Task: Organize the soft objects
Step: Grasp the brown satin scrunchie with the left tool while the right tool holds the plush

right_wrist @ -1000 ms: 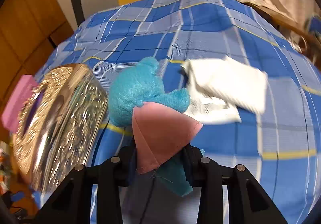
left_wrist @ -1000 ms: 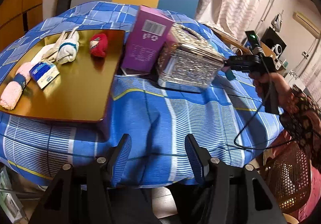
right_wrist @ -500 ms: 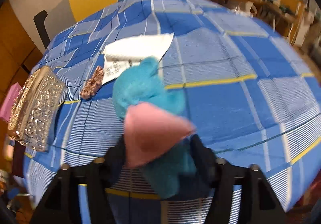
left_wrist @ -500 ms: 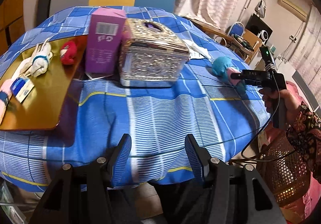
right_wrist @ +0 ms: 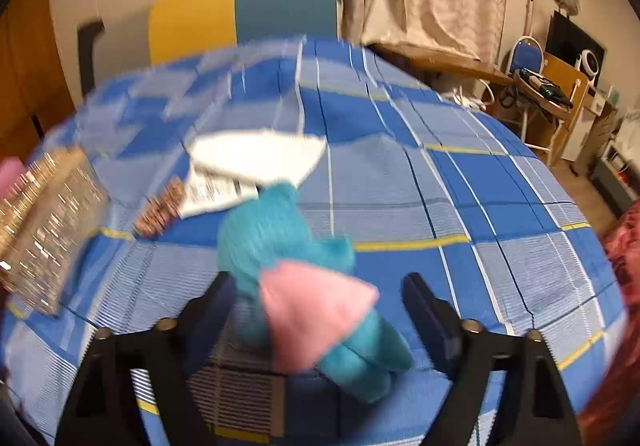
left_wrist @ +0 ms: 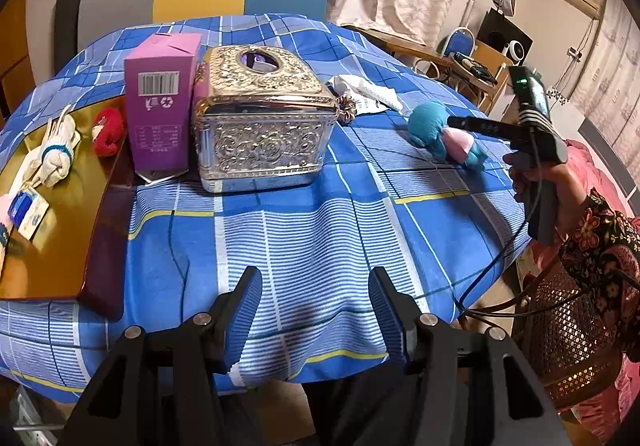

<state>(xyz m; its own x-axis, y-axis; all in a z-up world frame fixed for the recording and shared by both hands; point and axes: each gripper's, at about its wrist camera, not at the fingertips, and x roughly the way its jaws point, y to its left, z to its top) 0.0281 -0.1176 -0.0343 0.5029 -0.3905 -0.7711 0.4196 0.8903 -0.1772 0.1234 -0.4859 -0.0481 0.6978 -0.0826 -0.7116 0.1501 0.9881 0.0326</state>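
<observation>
Between the right gripper's (right_wrist: 316, 310) fingers lies the blue plush (right_wrist: 280, 246) in its pink skirt, flat on the checked cloth of the worktop (right_wrist: 460, 186). Those fingers have just been opening and now stand wide, each pad clear of the toy, so it looks released, not held. Beyond it, toward 11 o'clock in the right wrist view, sit a white packet (right_wrist: 256, 158) and a small brown scrunchie (right_wrist: 160, 212); the ornate tissue box (right_wrist: 44, 230) is at 9 o'clock.

From the left wrist view, the left gripper (left_wrist: 316, 310) hangs near the worktop's front edge with fingers apart and nothing between them. The tissue box is at 12 o'clock, a purple carton (left_wrist: 160, 102) just left of it, and at 9 o'clock a tray (left_wrist: 60, 246) carries a white sock bundle (left_wrist: 56, 150), a red toy (left_wrist: 107, 130) and a small pack (left_wrist: 30, 210). The plush is at 2 o'clock, well apart from the tray.

The step in hand seems to be setting the plush down near the right edge. If the tray is the collecting place, the next move calls for a fresh grasp, or a pickup by the free left gripper; the soft body will squash, so a grip around the middle should hold best.
</observation>
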